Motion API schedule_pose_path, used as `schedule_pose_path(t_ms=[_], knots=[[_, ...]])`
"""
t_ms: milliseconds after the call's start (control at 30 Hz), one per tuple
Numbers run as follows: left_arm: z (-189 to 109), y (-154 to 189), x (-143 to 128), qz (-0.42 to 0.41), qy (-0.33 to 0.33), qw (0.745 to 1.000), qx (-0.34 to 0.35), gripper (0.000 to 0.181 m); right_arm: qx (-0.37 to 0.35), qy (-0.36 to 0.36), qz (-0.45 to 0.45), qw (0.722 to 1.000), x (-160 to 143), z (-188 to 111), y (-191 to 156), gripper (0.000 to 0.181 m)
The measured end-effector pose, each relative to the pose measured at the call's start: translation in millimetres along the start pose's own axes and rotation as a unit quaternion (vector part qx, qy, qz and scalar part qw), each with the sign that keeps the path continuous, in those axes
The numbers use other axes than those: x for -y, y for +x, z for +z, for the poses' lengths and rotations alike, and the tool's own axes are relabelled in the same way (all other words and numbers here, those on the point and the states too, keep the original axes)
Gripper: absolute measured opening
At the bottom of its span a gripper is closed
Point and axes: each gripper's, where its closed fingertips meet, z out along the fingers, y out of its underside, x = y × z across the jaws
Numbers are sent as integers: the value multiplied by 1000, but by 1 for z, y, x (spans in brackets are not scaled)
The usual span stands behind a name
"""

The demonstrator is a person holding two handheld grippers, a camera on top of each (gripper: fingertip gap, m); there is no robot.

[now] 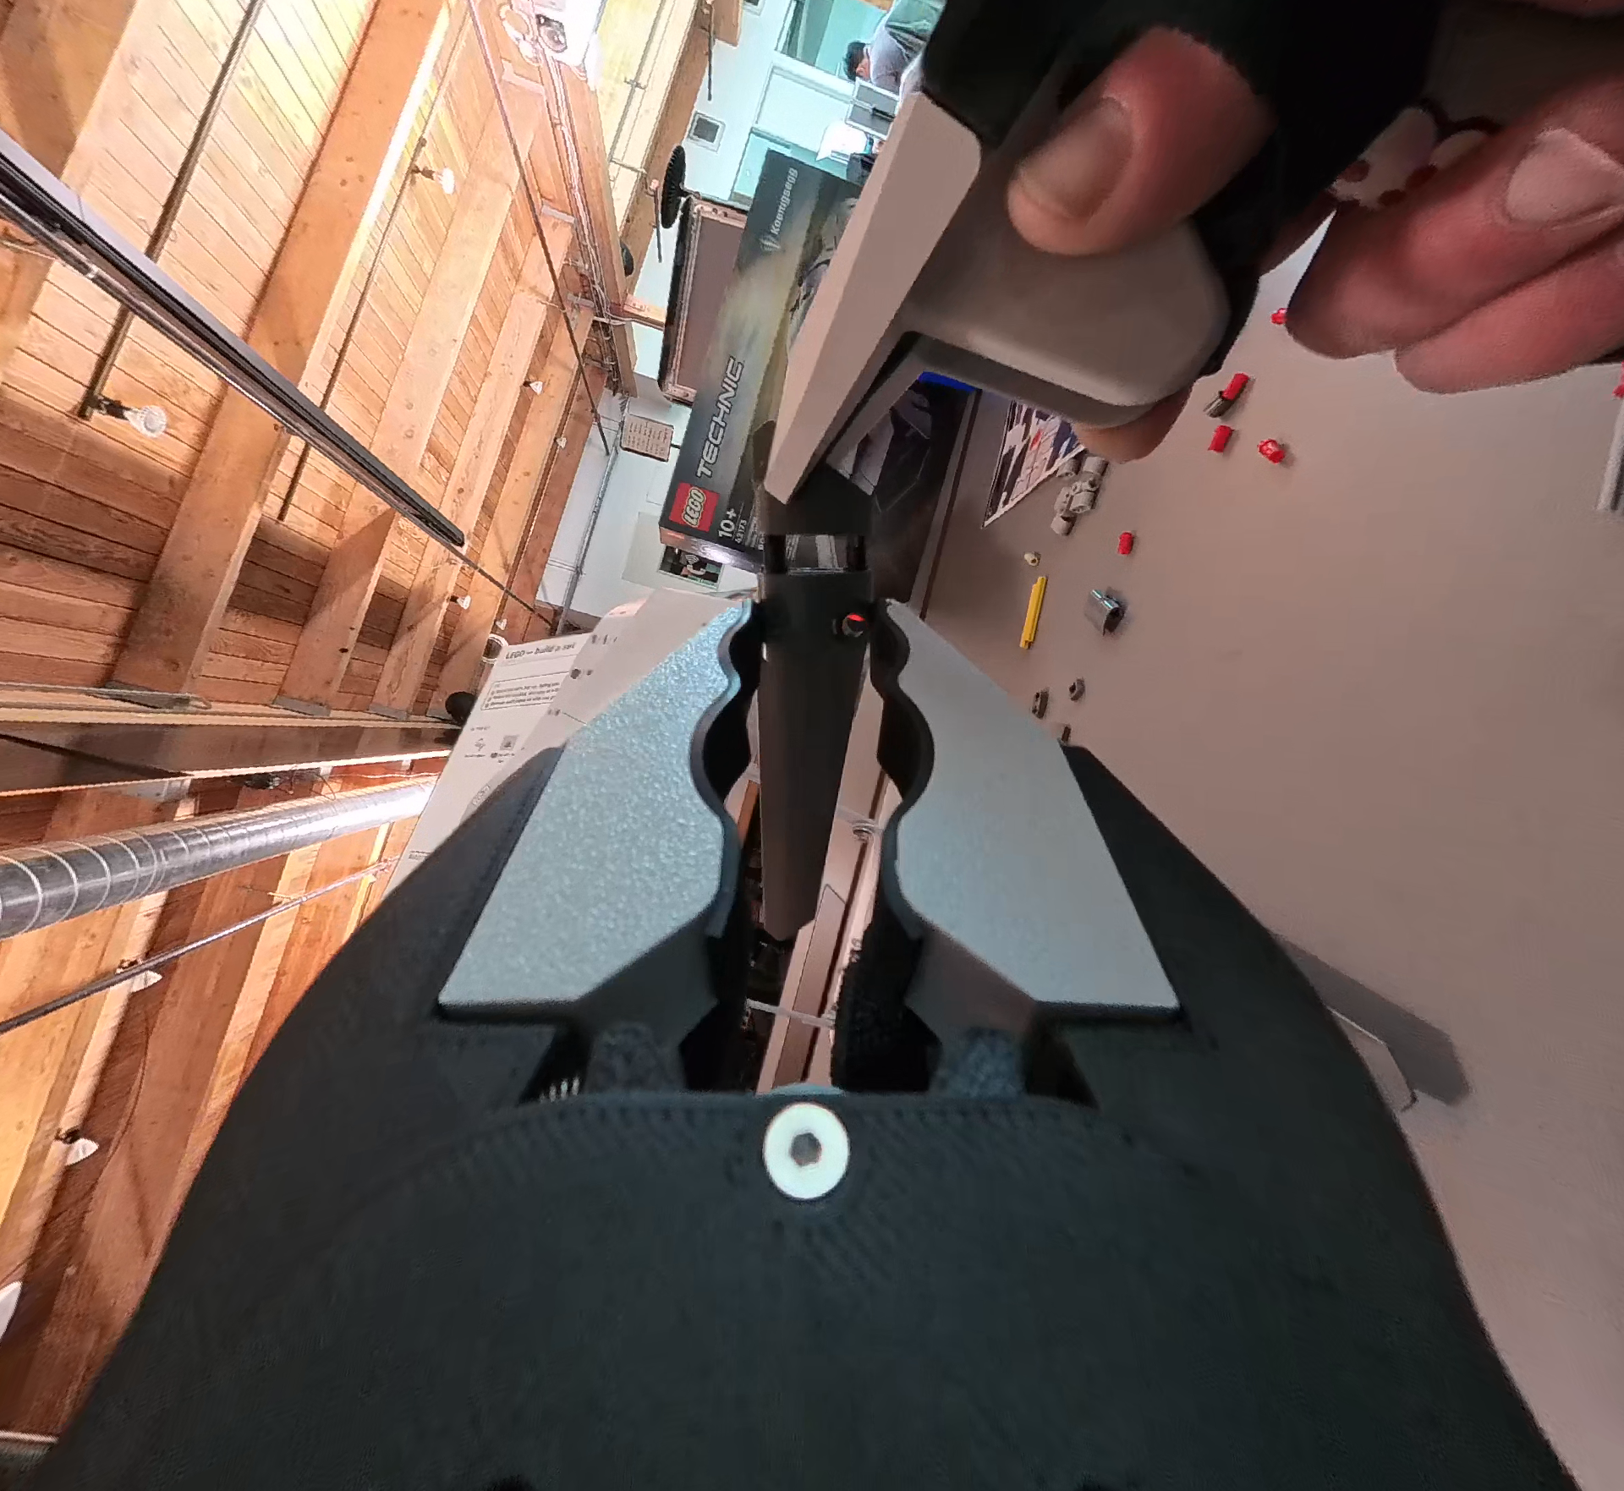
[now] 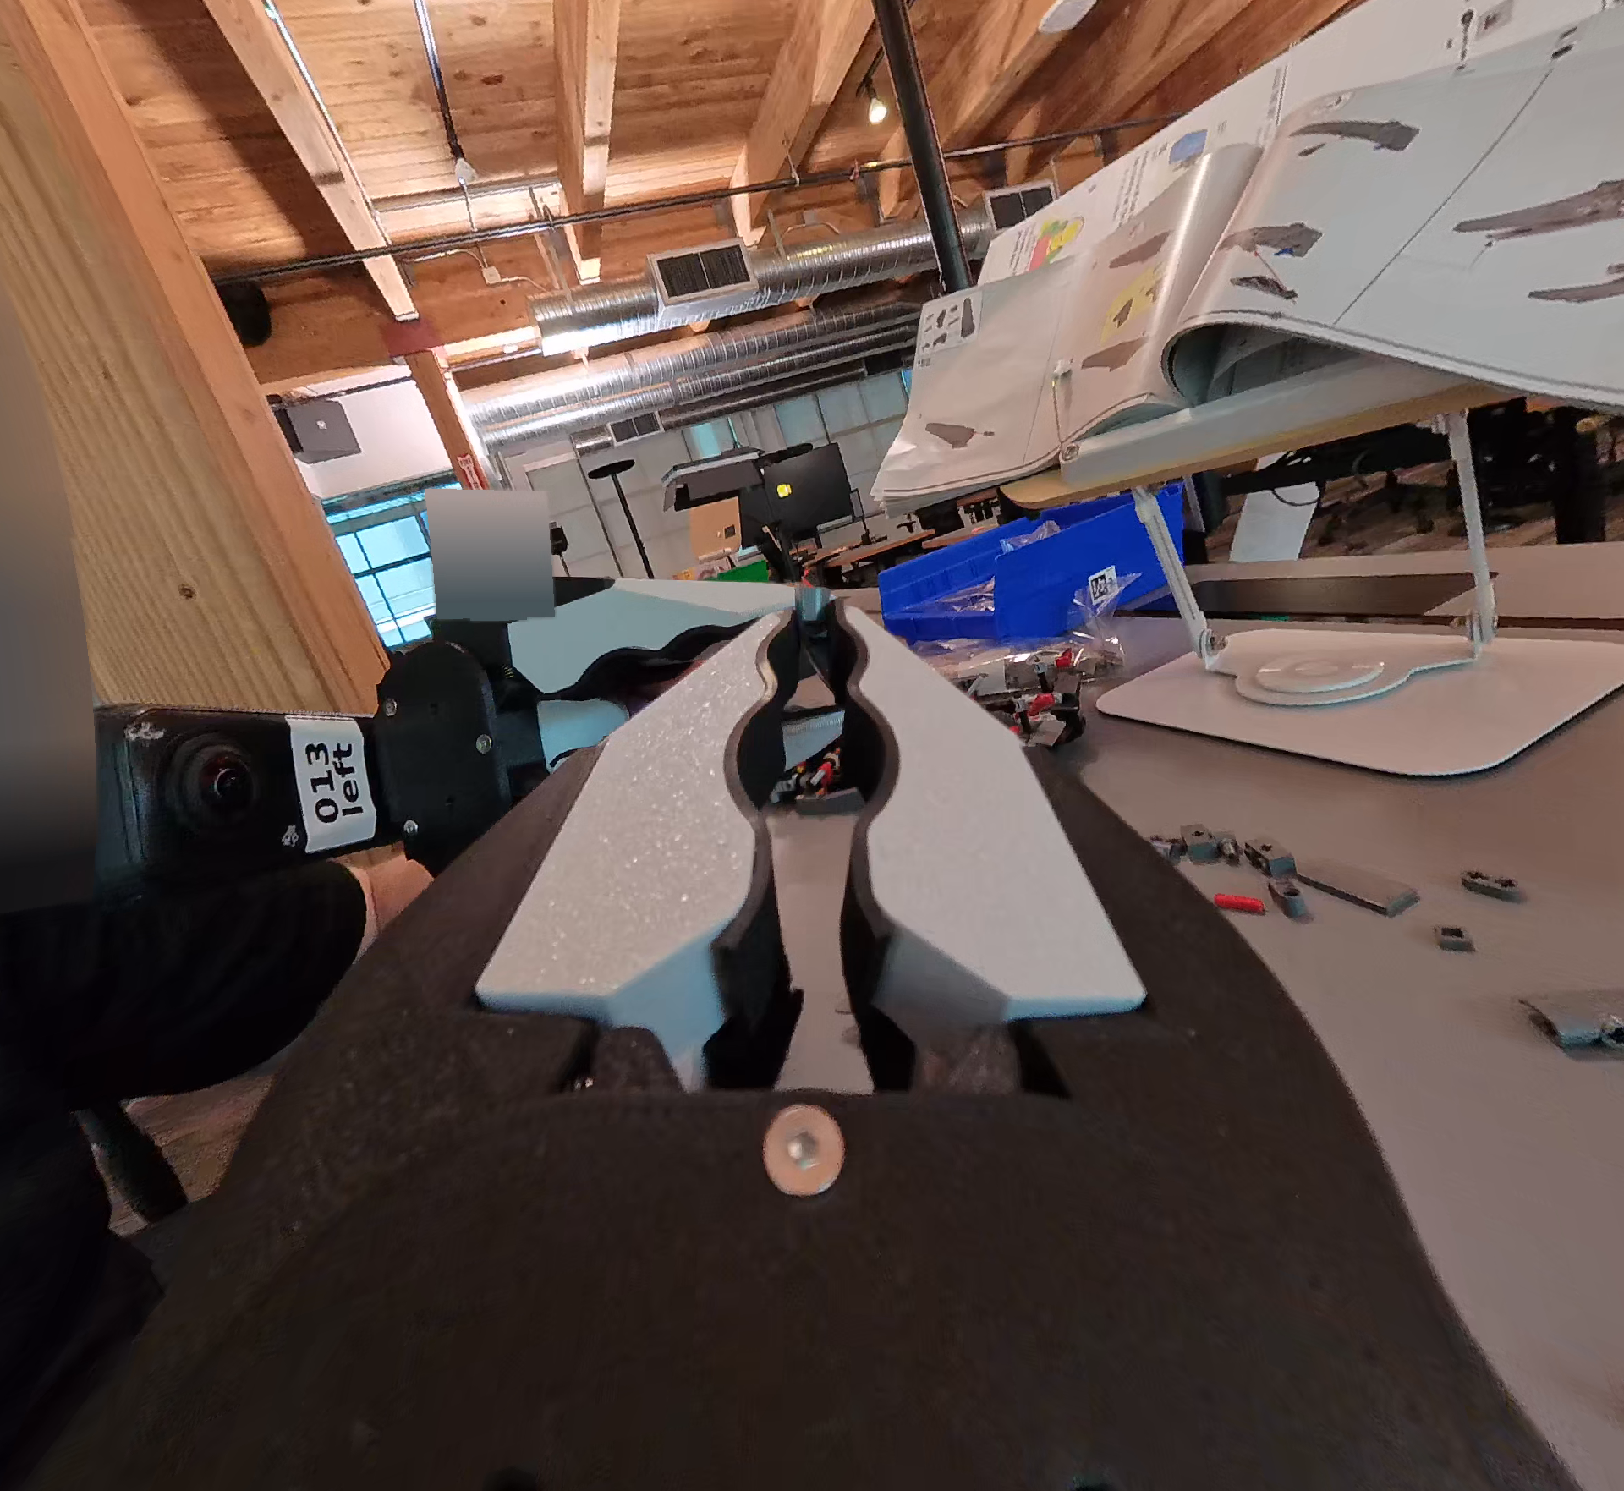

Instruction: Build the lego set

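Printed box, labelled camera

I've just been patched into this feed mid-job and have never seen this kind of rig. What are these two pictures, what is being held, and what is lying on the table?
There is no robot here: a person holds a hand-operated two-finger gripper in each hand, and each carries a camera looking forward along its grey fingers.

The left wrist view is rolled sideways. The left gripper is shut on a long dark grey tapered Lego panel with a small red pin in it. The other gripper's pale finger, with the person's gloved hand on it, meets the panel's far end.

In the right wrist view, the right gripper has its tips nearly together on a small dark piece, probably that panel.

On the grey table lie loose small grey Lego parts, a red pin, blue plastic bins and an open instruction booklet on a white stand.
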Motion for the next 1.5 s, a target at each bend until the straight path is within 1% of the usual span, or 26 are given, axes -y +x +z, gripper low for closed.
schedule_pose_path(t_ms=[200, 367, 600, 733, 933, 1133, 1500], knots=[[-1, -6, 6, -21, 8, 1000, 9, 21, 12, 29, -11, 999, 7, 0, -6, 3], [-2, -10, 7, -27, 7, 1000, 12, 21, 12, 34, -36, 999, 9, 2, -9, 3], [-3, -14, 6, -30, 3, 999, 18, 21, 2, 22, -74, 997, 12, 6, -13, 2], [-2, -15, 5, -47, 2, 999, 16, 20, -5, 15, -101, 995, 12, 7, -15, 3], [-2, -16, 6, -90, 8, 996, 7, 20, -34, 15, -175, 984, 13, 11, -21, 3], [-2, -16, 7, -101, 6, 995, 1, 19, -68, 5, -250, 966, 14, 11, -23, 3], [1, -15, 7, -137, -9, 990, -6, 19, -94, 9, -291, 952, 16, 12, -21, 3]])
